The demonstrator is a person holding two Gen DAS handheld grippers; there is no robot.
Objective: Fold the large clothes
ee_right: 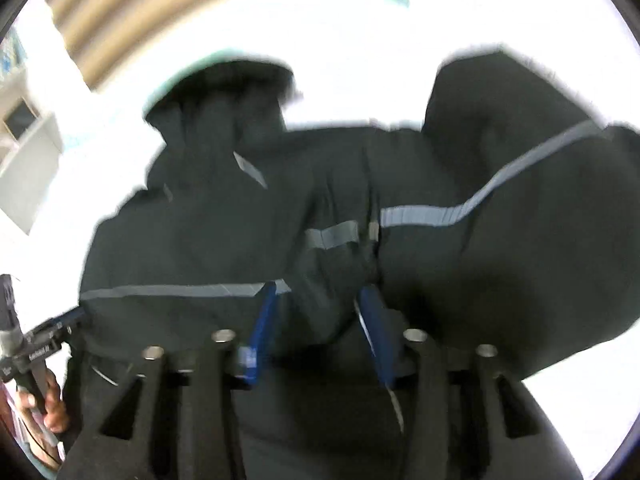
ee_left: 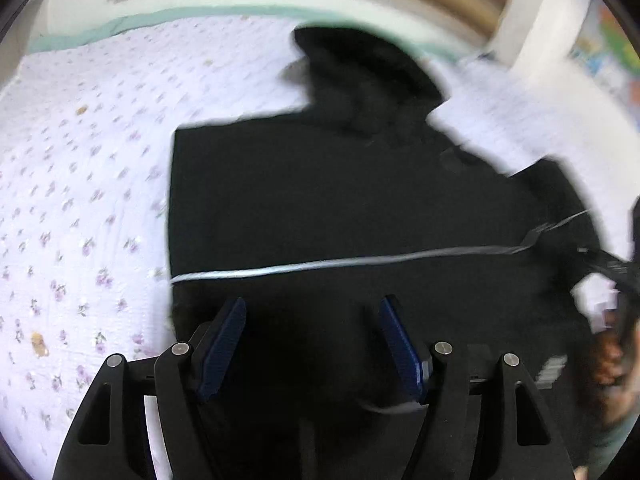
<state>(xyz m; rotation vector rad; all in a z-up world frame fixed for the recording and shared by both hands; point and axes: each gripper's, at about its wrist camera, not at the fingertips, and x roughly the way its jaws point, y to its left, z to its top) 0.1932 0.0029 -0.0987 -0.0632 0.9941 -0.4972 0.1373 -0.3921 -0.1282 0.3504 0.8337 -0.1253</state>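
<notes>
No legible text: small white lettering on the left gripper's (ee_right: 48, 344) black body is too blurred to read.

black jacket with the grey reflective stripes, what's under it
The black jacket with grey reflective stripes lies spread on a white quilted bedspread with small purple flowers, which shows around its edges. Whatever sits directly beneath the jacket is covered and cannot be seen.
</notes>
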